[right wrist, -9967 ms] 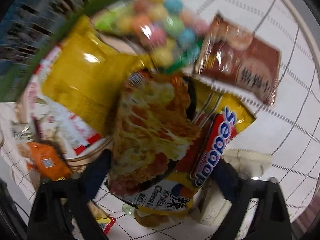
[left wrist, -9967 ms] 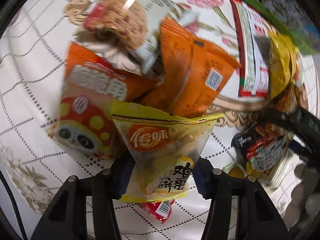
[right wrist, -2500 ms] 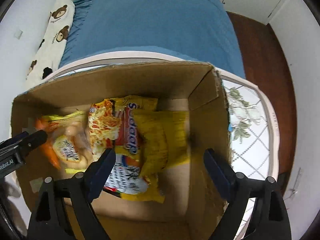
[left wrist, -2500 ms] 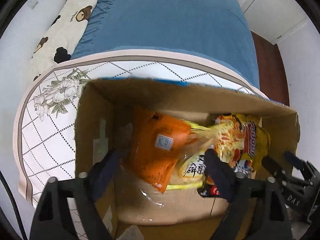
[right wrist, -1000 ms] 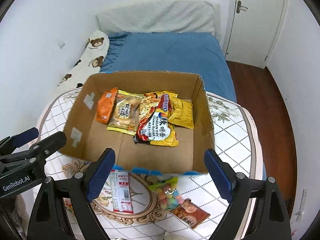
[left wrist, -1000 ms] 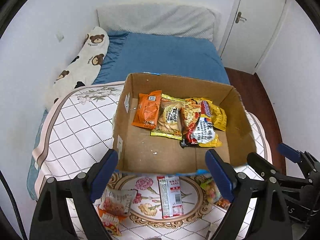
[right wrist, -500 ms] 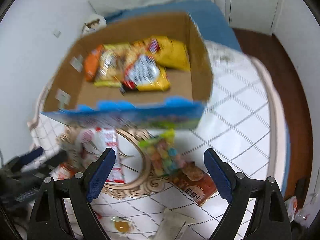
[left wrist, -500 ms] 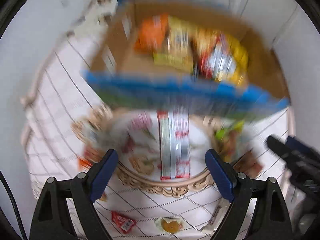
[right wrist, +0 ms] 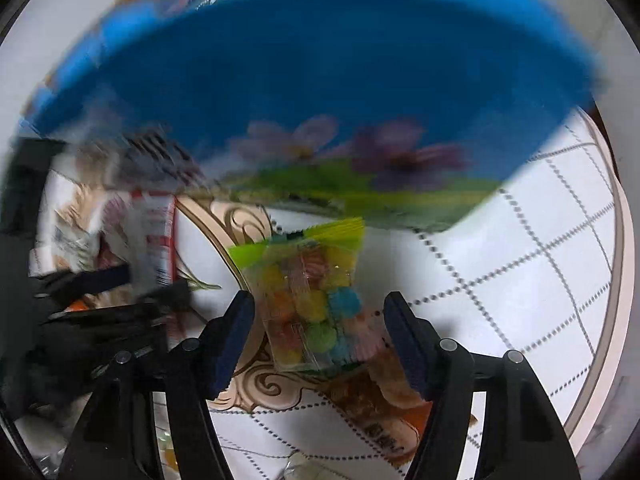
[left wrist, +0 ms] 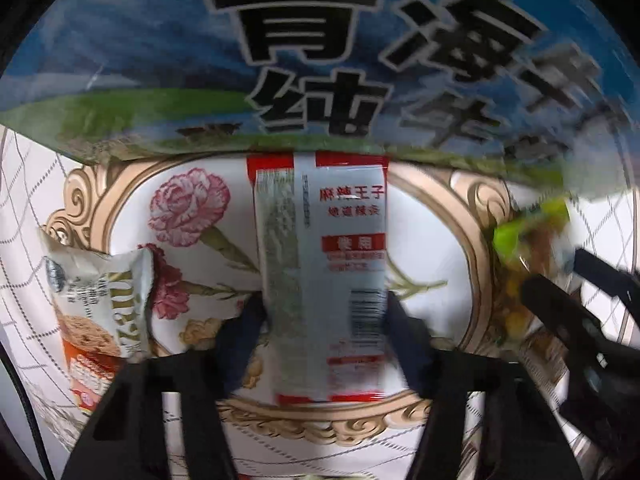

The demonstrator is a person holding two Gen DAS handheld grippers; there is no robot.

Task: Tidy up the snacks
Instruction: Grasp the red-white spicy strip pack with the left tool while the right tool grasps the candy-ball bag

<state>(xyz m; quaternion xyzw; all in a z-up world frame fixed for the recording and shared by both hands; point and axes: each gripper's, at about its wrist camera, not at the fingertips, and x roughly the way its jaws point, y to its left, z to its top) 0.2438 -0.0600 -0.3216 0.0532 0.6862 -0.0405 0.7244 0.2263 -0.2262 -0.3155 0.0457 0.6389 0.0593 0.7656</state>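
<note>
the long packet (left wrist: 320,276) lies on the tablecloth (left wrist: 436,240) just before the box (left wrist: 160,60), between the left gripper's (left wrist: 322,334) fingers. a cookie bag (left wrist: 100,304) lies to its left, the candy bag (right wrist: 310,300) to its right, between the right gripper's (right wrist: 318,338) fingers.

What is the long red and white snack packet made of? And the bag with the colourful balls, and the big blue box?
The red and white packet looks like thin printed plastic film, slightly glossy, crimped at its ends. The candy bag seems to be clear shiny plastic with a green top strip; you see the sweets through it. The blue box is probably printed cardboard: flat, stiff wall with big lettering.
</note>
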